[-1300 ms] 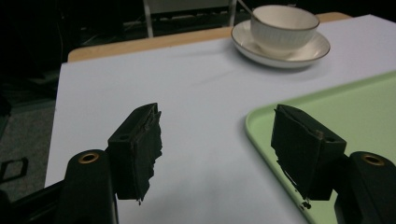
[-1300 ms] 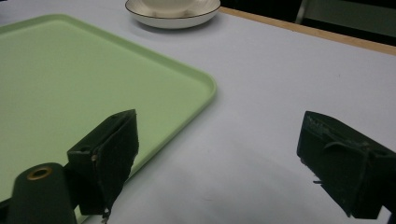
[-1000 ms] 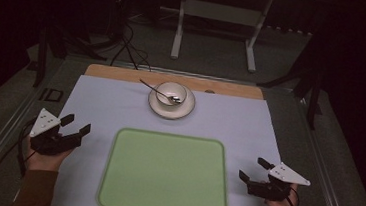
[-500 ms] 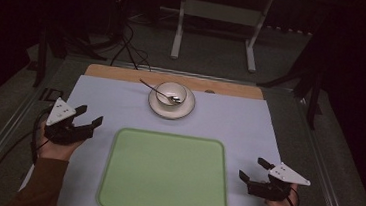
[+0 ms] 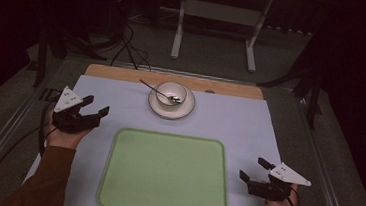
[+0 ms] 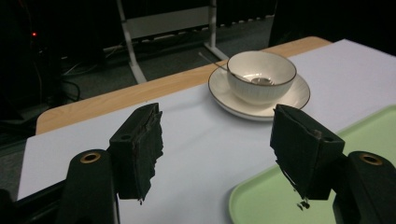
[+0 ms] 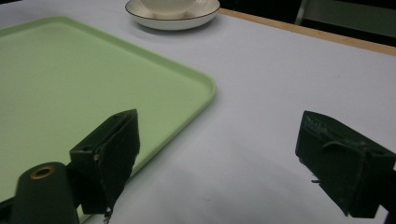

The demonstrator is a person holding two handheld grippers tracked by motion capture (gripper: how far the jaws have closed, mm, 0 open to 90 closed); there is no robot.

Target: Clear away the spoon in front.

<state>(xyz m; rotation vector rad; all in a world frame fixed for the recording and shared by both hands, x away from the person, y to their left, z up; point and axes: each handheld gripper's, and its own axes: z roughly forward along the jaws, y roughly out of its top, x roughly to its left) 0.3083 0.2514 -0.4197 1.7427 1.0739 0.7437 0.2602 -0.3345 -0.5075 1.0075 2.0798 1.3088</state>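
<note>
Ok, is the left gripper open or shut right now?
Open. In the left gripper view, the left gripper has its two black jaws spread wide with bare cloth between them, nothing held, aimed toward the bowl.

In the right gripper view the bowl (image 7: 169, 3) is cut off by the top edge; the spoon's (image 6: 254, 80) head lies half hidden inside it.

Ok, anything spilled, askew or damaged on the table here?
Nothing stands out. The bowl sits upright on its saucer with the spoon inside, the green tray lies square, and both grippers are open, apart from everything.
</note>
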